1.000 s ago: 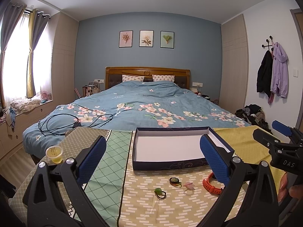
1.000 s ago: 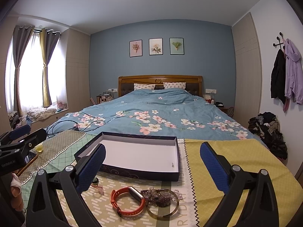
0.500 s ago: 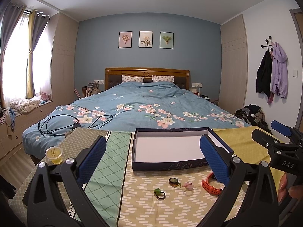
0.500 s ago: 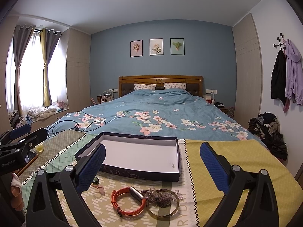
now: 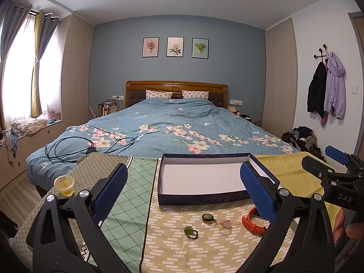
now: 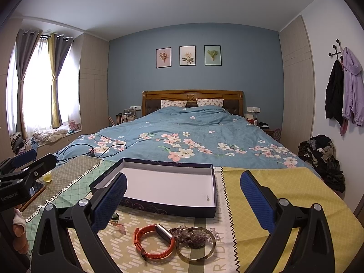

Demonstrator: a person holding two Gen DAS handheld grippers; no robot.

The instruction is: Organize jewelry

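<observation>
An empty dark blue box with a white floor (image 5: 200,177) (image 6: 173,186) sits on the patterned cloth. In front of it lie an orange wristband (image 5: 251,223) (image 6: 152,242), a green ring (image 5: 190,231), a dark round ring (image 5: 208,217), a pink piece (image 5: 225,223), a clear bangle (image 6: 196,243) and a purple bead bracelet (image 6: 188,235). My left gripper (image 5: 184,191) is open and empty above the small pieces. My right gripper (image 6: 183,198) is open and empty above the wristband and bangle. Each gripper shows in the other's view, the right (image 5: 336,170) and the left (image 6: 22,170).
A small cup of yellow liquid (image 5: 64,185) stands at the cloth's left edge. A phone (image 6: 34,193) lies near it. The bed (image 5: 173,132) with a black cable (image 5: 68,150) lies beyond the box. Clothes are piled on the floor at the right (image 6: 323,157).
Both views have shifted very slightly. Nothing on the cloth has moved and both grippers stay open.
</observation>
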